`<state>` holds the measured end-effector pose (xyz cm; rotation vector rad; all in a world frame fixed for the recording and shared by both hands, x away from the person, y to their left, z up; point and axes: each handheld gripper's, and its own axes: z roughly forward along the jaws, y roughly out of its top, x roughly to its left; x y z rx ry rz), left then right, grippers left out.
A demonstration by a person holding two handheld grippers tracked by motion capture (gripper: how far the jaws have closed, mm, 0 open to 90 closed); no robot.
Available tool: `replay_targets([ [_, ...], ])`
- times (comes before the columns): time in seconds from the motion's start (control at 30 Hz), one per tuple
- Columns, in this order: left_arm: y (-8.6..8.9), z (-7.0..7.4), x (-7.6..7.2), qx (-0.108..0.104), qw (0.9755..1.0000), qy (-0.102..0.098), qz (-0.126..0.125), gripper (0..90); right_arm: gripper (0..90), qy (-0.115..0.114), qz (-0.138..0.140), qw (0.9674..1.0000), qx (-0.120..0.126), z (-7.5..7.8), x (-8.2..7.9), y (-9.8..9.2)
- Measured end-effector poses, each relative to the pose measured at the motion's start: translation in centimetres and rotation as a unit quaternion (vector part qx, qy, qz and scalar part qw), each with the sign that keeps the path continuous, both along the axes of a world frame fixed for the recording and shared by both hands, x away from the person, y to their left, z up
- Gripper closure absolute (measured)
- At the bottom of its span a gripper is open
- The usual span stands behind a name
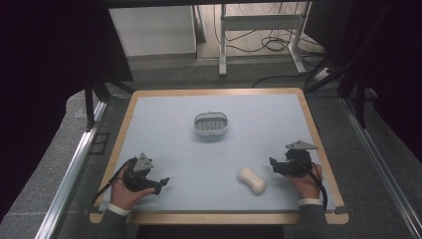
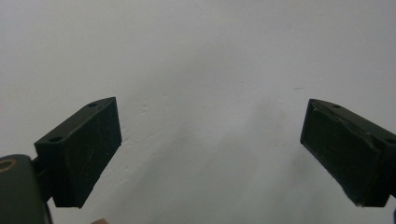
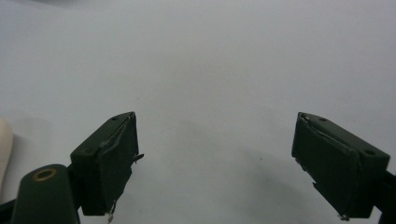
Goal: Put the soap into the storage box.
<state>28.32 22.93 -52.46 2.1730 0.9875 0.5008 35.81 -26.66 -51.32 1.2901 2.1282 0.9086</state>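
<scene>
High view first: the bar of soap (image 1: 252, 180), cream-coloured and pinched at its middle like a bone, lies on the pale blue mat (image 1: 214, 154) near the front edge, right of centre, its long axis running diagonally. Nothing touches it. My right gripper (image 1: 273, 164) sits just beside it on the right, the jaws pointing left toward the soap's upper end but apart from it. From the right gripper view, my two black jaws stand wide apart with bare mat between them, holding nothing; a sliver of the soap (image 3: 3, 144) shows at the left edge of that view, outside the left jaw. My right hand (image 1: 304, 183) wraps the gripper's body from behind, with a grey three-cornered plate on top and a cable trailing back along my sleeve.

Farther off, my left gripper (image 1: 160, 183) rests near the front left of the mat, well apart from the soap, its jaws pointing right. In the left gripper view (image 2: 210, 149) those jaws are likewise spread wide over bare mat and grasp nothing. My left hand (image 1: 127, 191) holds it low, close to the wooden border.

Toward the middle of the mat, well beyond the soap, stands a small grey soap dish (image 1: 212, 125) with rounded corners and a ribbed floor. The mat lies on a table (image 1: 308, 112) with a light wooden rim.
</scene>
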Motion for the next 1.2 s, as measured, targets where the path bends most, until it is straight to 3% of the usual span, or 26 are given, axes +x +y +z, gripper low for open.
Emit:
replay_targets([
  [0.13, 0.2, 0.2, -0.2, -0.008, 1.0, -0.003, 0.004, 5.7, 16.4, 0.0, 0.008, 1.0, 0.004, 0.0, 0.0, 0.2],
  [0.2, 0.5, 0.0, -0.1, -0.028, 0.9995, 0.0, 0.015, 5.8, 17.9, 0.002, 0.011, 0.9999, 0.007, 0.1, 0.0, 0.0],
  [0.33, 0.8, 0.0, 0.0, -0.032, 0.9992, 0.002, 0.025, 5.7, 18.0, 0.001, 0.009, 1.0, 0.002, 0.3, -0.1, -0.5],
  [0.7, 0.8, -0.2, 0.1, -0.03, 0.9993, 0.006, 0.02, 5.7, 18.4, 0.005, 0.011, 0.9998, 0.013, 1.2, -0.2, -1.5],
  [0.77, 0.8, -0.2, 0.1, -0.029, 0.9994, 0.006, 0.019, 5.7, 19.0, 0.008, 0.019, 0.9994, 0.026, 1.5, -0.2, -1.6],
  [1.2, 0.5, -0.4, 0.1, -0.024, 0.9996, 0.011, 0.014, 5.7, 19.2, 0.005, 0.05, 0.9986, 0.019, 3.5, -1.1, -1.1],
])
